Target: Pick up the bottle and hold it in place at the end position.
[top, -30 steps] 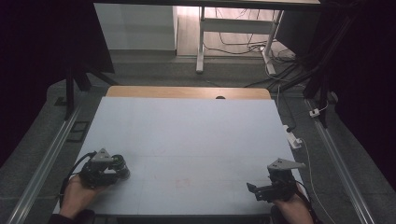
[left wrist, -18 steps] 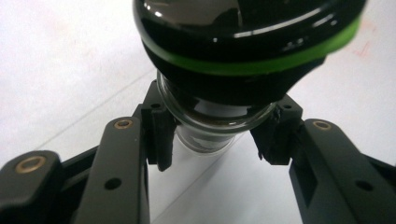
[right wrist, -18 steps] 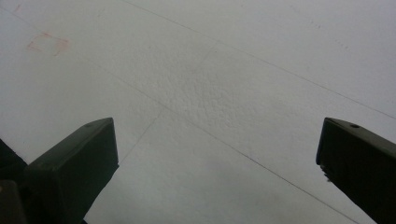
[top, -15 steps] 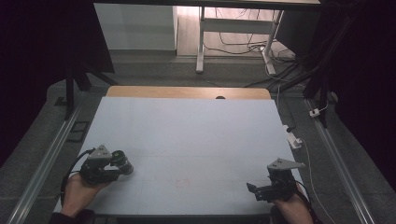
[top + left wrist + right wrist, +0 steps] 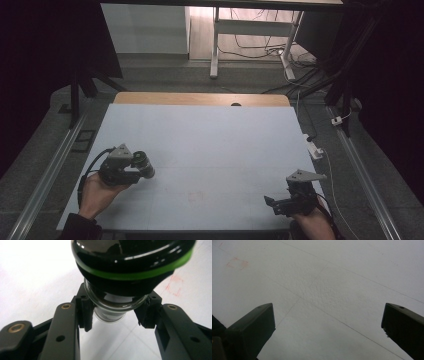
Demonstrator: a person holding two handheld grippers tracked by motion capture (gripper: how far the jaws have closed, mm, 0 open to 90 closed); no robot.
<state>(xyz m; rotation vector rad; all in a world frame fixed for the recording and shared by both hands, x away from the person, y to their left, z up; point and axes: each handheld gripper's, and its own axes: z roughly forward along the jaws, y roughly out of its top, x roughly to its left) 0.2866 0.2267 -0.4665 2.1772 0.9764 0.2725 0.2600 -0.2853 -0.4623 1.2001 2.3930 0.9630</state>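
The left hand-held gripper (image 5: 113, 315) was closed on a small glass jar (image 5: 117, 303), its two black jaws pinching the clear neck from either side just under a dark cap with a green band (image 5: 140, 272). Gripping at the neck, below the wider cap, probably kept the jar from slipping out of the jaws, since the cap's shoulder sat right above them. In the high view the jar (image 5: 144, 165) stuck out ahead of the left hand-held gripper (image 5: 131, 169), lying nearly sideways and close to the pale worktop (image 5: 210, 145), which suggests it was being carried low or was about to be set down; whether it touched the surface could not be told.

Beyond the jar, in the left gripper view, a faint red square mark (image 5: 175, 285) showed on the worktop, off to that gripper's right. It may have been a placing target, though that is only a guess.

The right hand-held gripper (image 5: 274, 204) sat well apart from the left one, its jaws spread wide with nothing between them, above bare worktop (image 5: 332, 295). Holding it open and idle there likely kept it ready to help with the jar.
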